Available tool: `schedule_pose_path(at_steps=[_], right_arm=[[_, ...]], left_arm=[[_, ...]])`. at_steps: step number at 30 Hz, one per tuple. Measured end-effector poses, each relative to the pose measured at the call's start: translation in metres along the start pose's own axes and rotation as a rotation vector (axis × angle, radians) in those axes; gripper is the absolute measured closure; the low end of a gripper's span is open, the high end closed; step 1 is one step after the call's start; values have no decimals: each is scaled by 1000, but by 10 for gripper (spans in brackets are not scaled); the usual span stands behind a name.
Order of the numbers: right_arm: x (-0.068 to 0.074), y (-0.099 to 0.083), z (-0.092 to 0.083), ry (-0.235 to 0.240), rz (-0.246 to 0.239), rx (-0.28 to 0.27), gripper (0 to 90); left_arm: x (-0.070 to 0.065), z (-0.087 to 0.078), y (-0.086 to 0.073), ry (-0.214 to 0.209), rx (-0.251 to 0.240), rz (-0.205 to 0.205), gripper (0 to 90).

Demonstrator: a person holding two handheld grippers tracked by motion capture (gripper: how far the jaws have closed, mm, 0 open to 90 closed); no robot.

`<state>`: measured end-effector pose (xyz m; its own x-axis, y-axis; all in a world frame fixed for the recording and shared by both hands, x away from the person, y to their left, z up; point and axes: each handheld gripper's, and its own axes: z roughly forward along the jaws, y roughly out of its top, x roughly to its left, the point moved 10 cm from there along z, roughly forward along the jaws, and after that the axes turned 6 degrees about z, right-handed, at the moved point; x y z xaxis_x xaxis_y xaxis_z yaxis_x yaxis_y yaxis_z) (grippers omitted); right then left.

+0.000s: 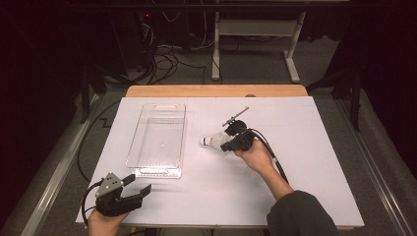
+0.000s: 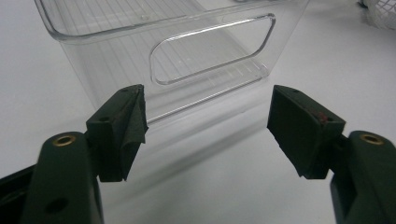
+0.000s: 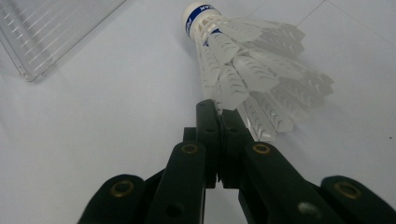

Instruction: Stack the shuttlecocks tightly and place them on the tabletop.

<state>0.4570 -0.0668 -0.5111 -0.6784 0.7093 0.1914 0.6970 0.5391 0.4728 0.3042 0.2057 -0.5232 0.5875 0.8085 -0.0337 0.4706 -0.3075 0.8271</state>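
My right tongs (image 3: 219,109) had pinched shut on the shuttlecock (image 3: 247,65) by its thin skirt edge, just ahead of the jaws; my left tongs (image 2: 208,128) gaped before the bin (image 1: 158,137). I judged that thin grip might slip.

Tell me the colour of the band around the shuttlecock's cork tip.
Blue, on the white shuttlecock; clearest in the right gripper view.

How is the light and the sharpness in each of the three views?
High view: the white table top is bright, the room around it dark. Left gripper view: soft shadow under the clear plastic bin; the near black fingers look slightly blurred. Right gripper view: the white plastic shuttlecock is fairly sharp, with a faint shadow on its right.
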Motion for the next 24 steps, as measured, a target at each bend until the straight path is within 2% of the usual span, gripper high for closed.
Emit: schedule_pose_path(at_steps=[14, 24], right_arm=[[-2, -1, -1, -5, 13, -2, 797], [-3, -1, -5, -24, 15, -26, 676]], left_arm=[[0, 0, 0, 2, -1, 0, 295], [1, 0, 0, 5, -1, -3, 288]])
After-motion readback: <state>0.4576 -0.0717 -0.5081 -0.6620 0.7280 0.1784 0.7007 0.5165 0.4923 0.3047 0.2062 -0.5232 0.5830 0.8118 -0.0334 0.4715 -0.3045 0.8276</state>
